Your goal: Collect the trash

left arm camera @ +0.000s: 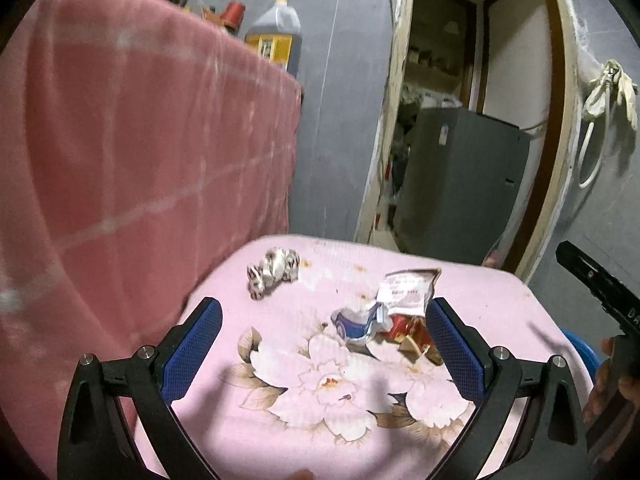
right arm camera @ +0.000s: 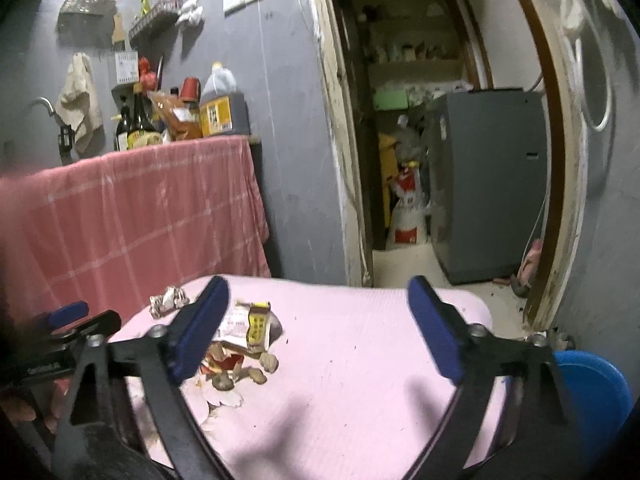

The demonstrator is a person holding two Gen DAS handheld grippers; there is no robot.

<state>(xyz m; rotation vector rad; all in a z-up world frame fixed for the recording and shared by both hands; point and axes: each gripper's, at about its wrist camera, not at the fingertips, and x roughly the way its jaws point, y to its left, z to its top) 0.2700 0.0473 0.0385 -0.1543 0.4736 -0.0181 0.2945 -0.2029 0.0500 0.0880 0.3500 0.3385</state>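
Trash lies on a pink flowered cloth over a low table. A crumpled white patterned wrapper lies at the far left; it also shows in the right wrist view. A blue-white crumpled packet, a torn white printed packet and red-brown scraps lie right of centre. In the right wrist view the torn packet lies above nut shells. My left gripper is open above the cloth, just short of the pile. My right gripper is open, its left finger beside the pile.
A red checked cloth drapes a counter on the left, with bottles and a large oil jug on top. A doorway leads to a grey appliance. A blue bin stands at the right of the table.
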